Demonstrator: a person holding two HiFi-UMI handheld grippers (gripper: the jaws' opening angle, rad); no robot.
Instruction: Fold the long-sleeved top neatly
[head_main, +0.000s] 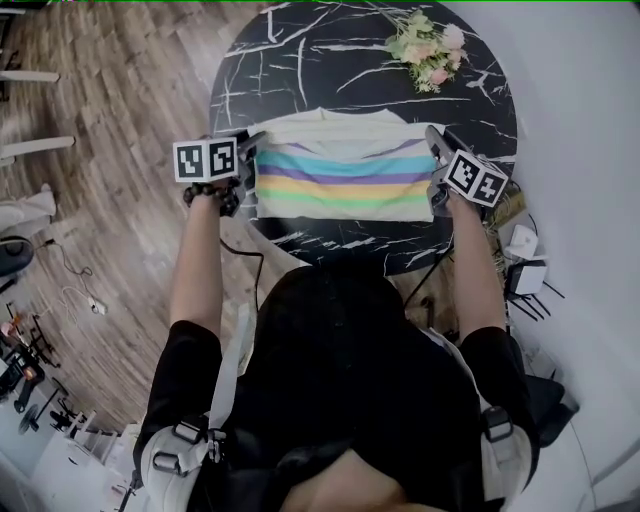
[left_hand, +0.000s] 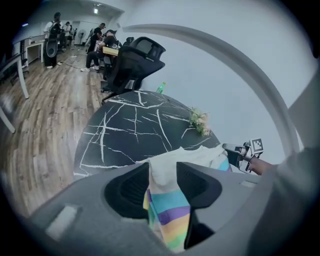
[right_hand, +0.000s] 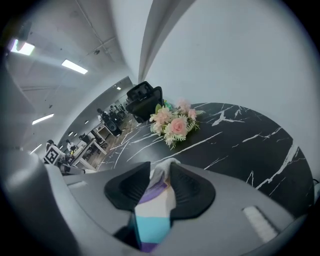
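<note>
2 half-open claws, left claw (left_hand: 163, 167) and right claw (right_hand: 161, 172), striped top (head_main: 340, 180) slack between each one's pads

An open-plan office or lab space is indicated. A wood-plank floor (head_main: 110, 90) is seen stretching away to desks (left_hand: 111, 50) at which people (left_hand: 95, 47) are seated, and a black office chair (left_hand: 136, 57) is parked behind the round, black marble-patterned worktop (head_main: 300, 60). Strip lights (right_hand: 74, 66) are set in the ceiling, and cables (head_main: 70, 270) are seen trailing across the floor.
</note>
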